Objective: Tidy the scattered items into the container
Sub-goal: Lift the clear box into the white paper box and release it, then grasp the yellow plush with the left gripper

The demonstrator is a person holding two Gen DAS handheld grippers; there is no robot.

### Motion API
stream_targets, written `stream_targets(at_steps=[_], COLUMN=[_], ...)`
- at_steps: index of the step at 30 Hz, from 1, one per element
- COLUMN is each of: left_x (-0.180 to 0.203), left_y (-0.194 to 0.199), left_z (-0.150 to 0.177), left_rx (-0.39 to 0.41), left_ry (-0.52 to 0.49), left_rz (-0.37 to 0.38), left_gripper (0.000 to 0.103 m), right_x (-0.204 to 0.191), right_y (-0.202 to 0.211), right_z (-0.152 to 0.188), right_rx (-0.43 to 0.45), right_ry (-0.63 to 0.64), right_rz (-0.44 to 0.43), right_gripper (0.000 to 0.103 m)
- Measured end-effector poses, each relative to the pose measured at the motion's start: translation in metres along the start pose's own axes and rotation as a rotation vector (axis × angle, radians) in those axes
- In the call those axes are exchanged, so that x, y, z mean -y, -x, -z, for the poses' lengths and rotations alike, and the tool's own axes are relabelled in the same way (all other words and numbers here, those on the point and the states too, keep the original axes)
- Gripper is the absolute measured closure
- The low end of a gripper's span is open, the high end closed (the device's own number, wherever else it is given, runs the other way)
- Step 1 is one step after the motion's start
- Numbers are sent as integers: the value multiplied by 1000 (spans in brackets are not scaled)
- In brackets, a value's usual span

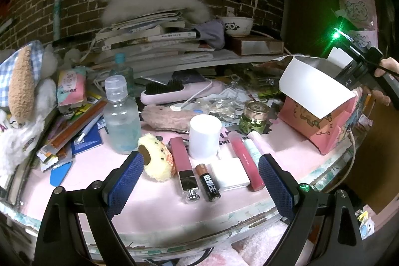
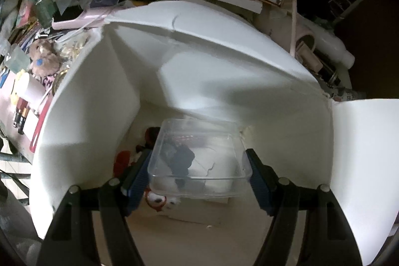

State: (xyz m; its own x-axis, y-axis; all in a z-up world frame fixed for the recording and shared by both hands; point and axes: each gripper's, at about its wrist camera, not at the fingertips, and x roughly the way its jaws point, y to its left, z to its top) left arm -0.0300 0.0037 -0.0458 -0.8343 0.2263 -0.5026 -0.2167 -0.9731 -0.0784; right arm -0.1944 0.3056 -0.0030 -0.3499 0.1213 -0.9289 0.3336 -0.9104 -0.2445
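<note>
Two grippers, different jobs: the right gripper [image 2: 198, 166] is clamped on a clear plastic rectangular tray [image 2: 197, 158], pointing down into the open white-lined pink box [image 2: 249, 61]. Left gripper [image 1: 199, 173] hangs spread apart and empty, with the pink lipstick tube [image 1: 184, 166] and black battery [image 1: 208, 182] lying lengthwise right between its fingers, just ahead.

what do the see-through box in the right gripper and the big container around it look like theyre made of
Clear box: looks like rigid glossy plastic; the contents show through it and its rim catches highlights. Container: likely matte white card or thin board; its flaps are folded with creases, and one edge looks torn. Outside it is pink and printed.
</note>
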Motion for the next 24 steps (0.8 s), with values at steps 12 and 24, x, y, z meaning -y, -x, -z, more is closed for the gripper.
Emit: stream_targets(at_steps=[12,24], left_x=[-13,-34], left_y=[-3,-18], left_z=[3,2], left_rx=[4,14], left_ry=[22,78], left_rz=[-11,-31], left_gripper=[3,3], right_x=[-2,-16], right_y=[13,119], right_z=[6,22], right_rx=[14,520], right_ry=[17,-22], right_rz=[10,60], right_gripper=[27,8])
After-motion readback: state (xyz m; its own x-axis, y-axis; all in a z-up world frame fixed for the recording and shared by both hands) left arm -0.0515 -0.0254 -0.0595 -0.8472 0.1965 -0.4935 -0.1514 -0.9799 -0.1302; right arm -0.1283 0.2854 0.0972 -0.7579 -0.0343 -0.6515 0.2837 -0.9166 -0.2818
